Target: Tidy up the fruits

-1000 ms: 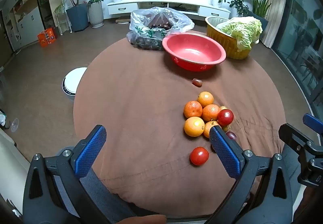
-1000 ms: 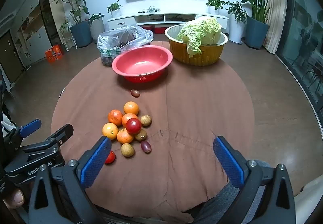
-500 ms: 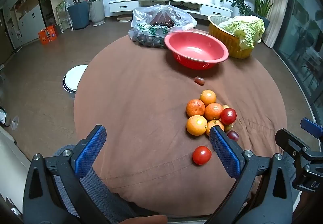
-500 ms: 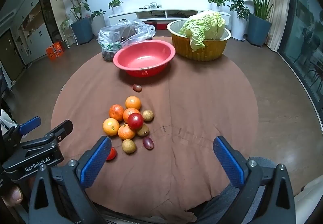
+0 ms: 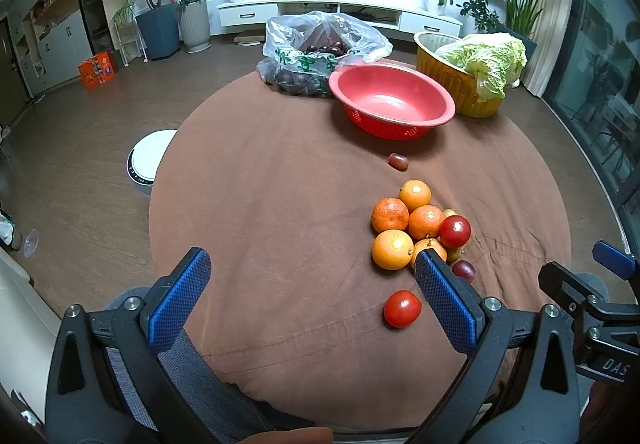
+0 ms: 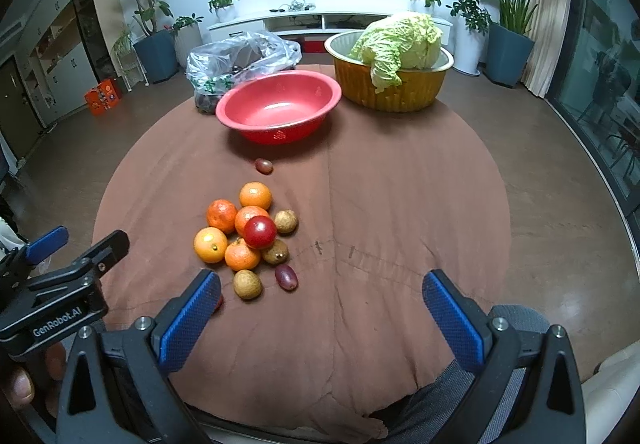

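A pile of oranges (image 5: pixel 404 226) (image 6: pixel 236 228) lies on the brown tablecloth, with a red tomato (image 5: pixel 455 231) (image 6: pixel 260 231) on top, several small brown fruits (image 6: pixel 247 284) and a purple grape (image 6: pixel 286 277) beside it. A second tomato (image 5: pixel 402 308) lies apart, nearer me. A lone grape (image 5: pixel 399 160) (image 6: pixel 264 165) lies in front of the empty red basin (image 5: pixel 392 99) (image 6: pixel 280 107). My left gripper (image 5: pixel 312 296) is open and empty, left of the pile. My right gripper (image 6: pixel 320 308) is open and empty, right of the pile.
A plastic bag of dark fruit (image 5: pixel 320 47) (image 6: pixel 240 63) stands behind the basin. A yellow bowl (image 5: pixel 456 83) (image 6: pixel 392 91) holding a cabbage (image 6: pixel 400 39) stands at the back right. A white robot vacuum (image 5: pixel 150 159) sits on the floor left of the table.
Both grippers have moved slightly forward over the table; the fruit and bowls sit a little lower and nearer in view. Both stay open and empty.
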`<state>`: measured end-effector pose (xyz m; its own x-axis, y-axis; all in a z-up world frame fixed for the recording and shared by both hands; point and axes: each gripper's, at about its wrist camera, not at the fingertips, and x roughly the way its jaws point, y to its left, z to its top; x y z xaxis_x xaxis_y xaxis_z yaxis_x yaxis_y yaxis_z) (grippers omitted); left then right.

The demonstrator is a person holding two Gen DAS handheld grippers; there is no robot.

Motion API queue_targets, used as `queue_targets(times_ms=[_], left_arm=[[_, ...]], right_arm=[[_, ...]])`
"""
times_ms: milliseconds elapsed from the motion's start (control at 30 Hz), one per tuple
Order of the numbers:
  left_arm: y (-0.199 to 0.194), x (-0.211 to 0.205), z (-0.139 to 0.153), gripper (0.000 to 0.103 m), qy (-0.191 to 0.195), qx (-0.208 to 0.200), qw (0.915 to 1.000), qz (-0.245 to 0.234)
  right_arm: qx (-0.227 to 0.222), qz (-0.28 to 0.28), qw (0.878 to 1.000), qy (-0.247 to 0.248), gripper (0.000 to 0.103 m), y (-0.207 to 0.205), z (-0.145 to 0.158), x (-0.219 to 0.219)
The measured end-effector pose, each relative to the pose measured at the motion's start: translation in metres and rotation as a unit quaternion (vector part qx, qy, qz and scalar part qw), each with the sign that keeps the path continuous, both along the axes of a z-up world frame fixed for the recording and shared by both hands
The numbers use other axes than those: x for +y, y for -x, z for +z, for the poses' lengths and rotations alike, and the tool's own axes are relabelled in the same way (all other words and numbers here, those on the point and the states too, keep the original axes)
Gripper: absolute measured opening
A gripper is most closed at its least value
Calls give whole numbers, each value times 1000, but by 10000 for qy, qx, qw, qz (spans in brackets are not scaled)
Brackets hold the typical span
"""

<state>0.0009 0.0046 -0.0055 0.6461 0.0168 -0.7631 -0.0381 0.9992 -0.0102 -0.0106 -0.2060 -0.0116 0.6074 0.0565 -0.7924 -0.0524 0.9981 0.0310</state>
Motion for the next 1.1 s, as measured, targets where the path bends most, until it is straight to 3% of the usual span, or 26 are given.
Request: queue_targets(times_ms=[1100], left_arm=[[-1,-2,-7,103,-91,17,10000,32]], right_arm=[[91,-71,9999,65,103,0,-6,0]])
